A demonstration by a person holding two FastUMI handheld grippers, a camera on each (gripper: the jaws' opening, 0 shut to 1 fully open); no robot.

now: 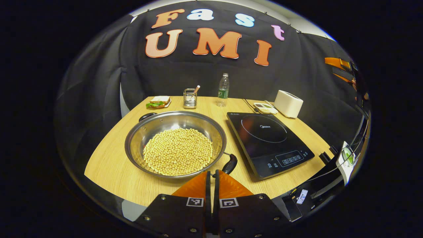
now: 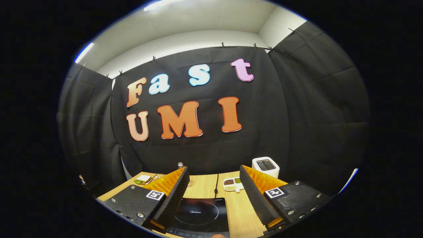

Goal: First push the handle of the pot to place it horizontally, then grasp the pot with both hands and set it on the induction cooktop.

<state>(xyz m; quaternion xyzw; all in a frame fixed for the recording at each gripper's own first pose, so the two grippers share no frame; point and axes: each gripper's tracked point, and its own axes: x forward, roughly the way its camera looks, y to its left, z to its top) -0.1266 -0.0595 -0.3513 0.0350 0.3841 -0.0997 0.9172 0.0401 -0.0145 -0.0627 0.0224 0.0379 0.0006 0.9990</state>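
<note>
Left gripper view, lower centre: my left gripper [image 1: 211,178], jaws pressed together on nothing, tips just below the pot's black handle [image 1: 230,163]. That handle juts toward the lower right of the frame from the rim of the steel pot [image 1: 138,138], which sits on the wooden counter [image 1: 109,165] at centre left, loaded with a bed of pale soybeans [image 1: 178,150]. A second, smaller black handle [image 1: 146,116] shows on the far rim, upper left of the pot. Just right of the pot lies the black induction cooktop [image 1: 267,142], not touching it.

Right gripper view, lower centre: my right gripper [image 2: 214,195], jaws spread wide and empty, hangs above the induction cooktop [image 2: 201,215]; the pot is outside this frame.

Judged step: pushing the near handle to turn the pot, not yet completed.

Risks, as I judge them: the closed tips could ride over or under the rounded handle and slip off; a hard shove could slide the whole pot instead of turning it; a jolt could scatter beans over the low rim; the handle could swing against the cooktop's edge.

Count: one pot with two handles, one cooktop, one water bottle [image 1: 223,90], one white toaster [image 1: 288,103], one sandwich [image 1: 159,101], one wire holder [image 1: 190,98], one divided dish [image 2: 232,184] of beans; soybeans too many to count.
</note>
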